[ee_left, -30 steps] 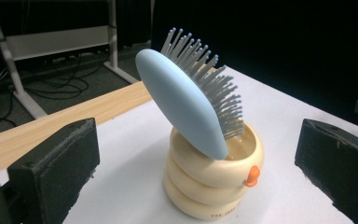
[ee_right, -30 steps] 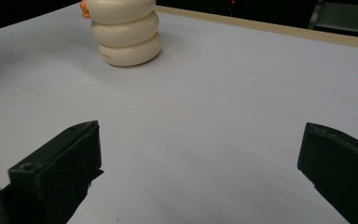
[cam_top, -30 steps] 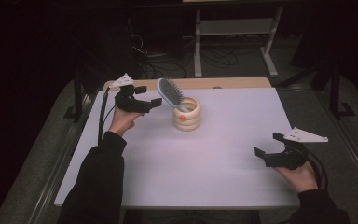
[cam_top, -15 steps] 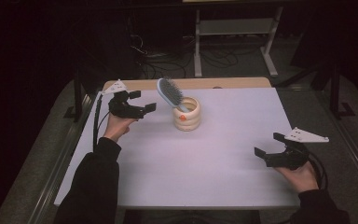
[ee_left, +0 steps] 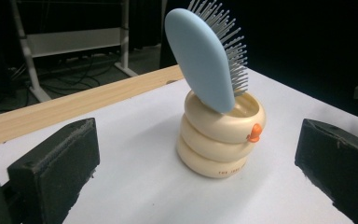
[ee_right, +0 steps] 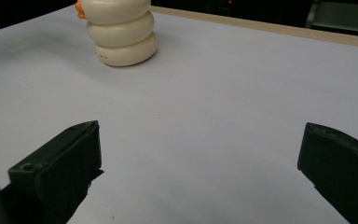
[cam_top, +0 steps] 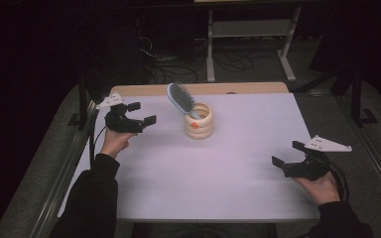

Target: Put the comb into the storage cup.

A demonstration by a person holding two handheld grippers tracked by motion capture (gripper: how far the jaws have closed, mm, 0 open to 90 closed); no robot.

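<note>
Since a second ago our left claw (cam_top: 138, 113) has drawn back from the cream ringed cup (cam_top: 199, 121) toward the bench's (cam_top: 228, 168) left edge; it hangs spread and empty, well apart from the cup. Our right claw (cam_top: 288, 153) hovers spread and empty near the right edge. Beyond them, the cup stands upright toward the bench's far middle, with a blue hairbrush (ee_left: 208, 56) tilted inside it, bristles up.
</note>
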